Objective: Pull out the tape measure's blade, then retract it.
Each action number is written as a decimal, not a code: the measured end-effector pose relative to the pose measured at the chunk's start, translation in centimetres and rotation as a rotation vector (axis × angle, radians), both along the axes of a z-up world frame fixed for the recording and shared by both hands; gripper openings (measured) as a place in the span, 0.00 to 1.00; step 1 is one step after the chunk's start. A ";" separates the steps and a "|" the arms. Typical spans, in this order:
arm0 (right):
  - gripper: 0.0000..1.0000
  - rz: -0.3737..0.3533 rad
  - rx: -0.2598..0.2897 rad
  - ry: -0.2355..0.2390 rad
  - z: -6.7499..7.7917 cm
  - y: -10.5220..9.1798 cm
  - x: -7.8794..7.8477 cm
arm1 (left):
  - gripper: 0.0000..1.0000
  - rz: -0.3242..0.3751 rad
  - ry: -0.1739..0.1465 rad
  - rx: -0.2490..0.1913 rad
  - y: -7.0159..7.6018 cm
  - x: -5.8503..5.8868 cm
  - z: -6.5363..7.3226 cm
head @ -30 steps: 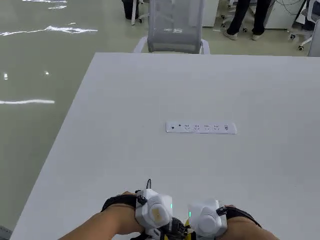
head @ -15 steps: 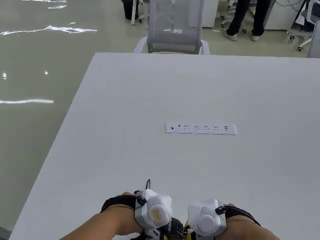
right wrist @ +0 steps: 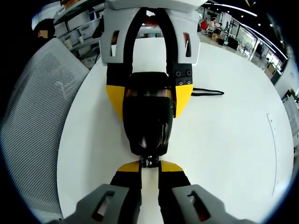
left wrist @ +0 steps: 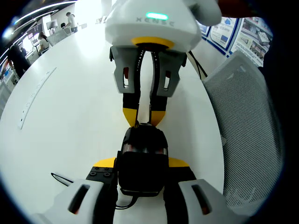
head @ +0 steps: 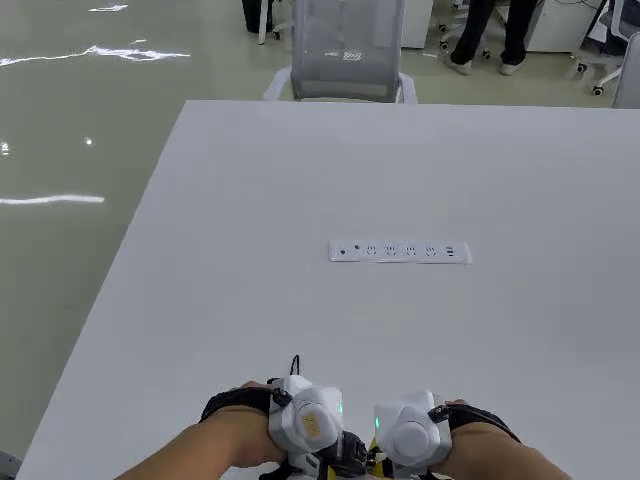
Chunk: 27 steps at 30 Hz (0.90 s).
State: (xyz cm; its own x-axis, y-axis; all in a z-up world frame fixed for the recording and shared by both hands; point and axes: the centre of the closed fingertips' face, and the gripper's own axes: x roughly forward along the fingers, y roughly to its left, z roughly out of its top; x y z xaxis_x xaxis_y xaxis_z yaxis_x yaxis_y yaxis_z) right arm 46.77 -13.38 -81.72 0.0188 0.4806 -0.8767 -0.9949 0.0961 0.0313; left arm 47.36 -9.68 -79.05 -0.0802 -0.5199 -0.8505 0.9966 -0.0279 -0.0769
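- Gripping the tape measure, the left gripper has its 2 jaws clamped on the sides of the black case.
- The right gripper faces it head-on, with its 2 yellow-tipped jaws pressed together on the blade end at the case mouth.
- Almost no blade length shows between the case and the right jaw tips.
- The tape measure sits at the near edge of the white table, between the 2 grippers; contact with the tabletop cannot be determined.
- A black cord lies on the table beside the left gripper.
- A power strip lies mid-table, well apart from the grippers.
- A mesh chair stands at the far edge.
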 end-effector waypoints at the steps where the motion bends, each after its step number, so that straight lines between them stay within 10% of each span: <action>1: 0.11 0.001 0.000 0.000 0.0 0.0 0.0 | 0.33 -0.001 0.000 0.001 0.0 0.0 0.0; 27: 0.11 -0.009 -0.006 0.013 0.1 -1.1 -0.1 | 0.33 0.010 0.013 0.000 -0.1 0.0 0.0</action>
